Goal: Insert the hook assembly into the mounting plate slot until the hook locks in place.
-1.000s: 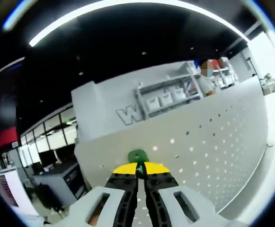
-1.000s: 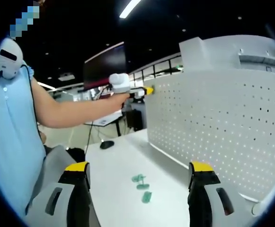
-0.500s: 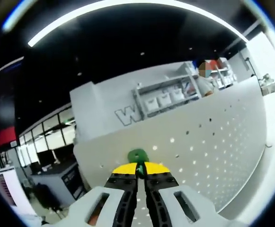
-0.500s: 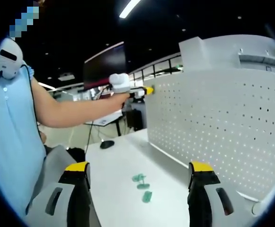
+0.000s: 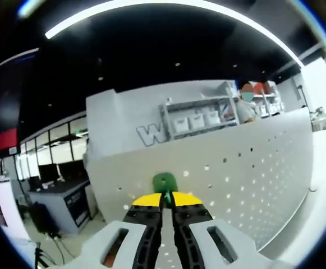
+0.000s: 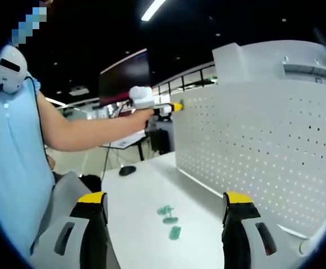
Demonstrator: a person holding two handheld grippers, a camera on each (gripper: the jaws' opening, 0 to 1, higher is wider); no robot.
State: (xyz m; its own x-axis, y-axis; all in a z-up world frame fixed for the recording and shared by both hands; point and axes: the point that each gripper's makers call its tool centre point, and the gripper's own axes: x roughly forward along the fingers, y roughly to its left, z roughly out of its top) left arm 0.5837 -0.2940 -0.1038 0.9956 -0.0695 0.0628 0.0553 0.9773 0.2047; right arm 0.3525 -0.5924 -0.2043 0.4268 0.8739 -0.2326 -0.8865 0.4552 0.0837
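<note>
In the left gripper view my left gripper is shut on a green hook, whose rounded head pokes out above the yellow jaw tips against the white perforated mounting plate. In the right gripper view the same left gripper is held out by a person's arm at the plate's upper left corner, touching or nearly touching the plate. My right gripper stands open, its jaws wide apart low over the white table. A few spare green hooks lie on the table between its jaws.
The person in a light blue shirt stands at the left of the right gripper view. A dark monitor and a black mouse lie beyond the table's far end. Shelves with white bins rise behind the plate.
The left gripper view has rolled slightly, so the plate's top edge sits more level; the green hook stays in the jaws. The right gripper view is practically the same.
</note>
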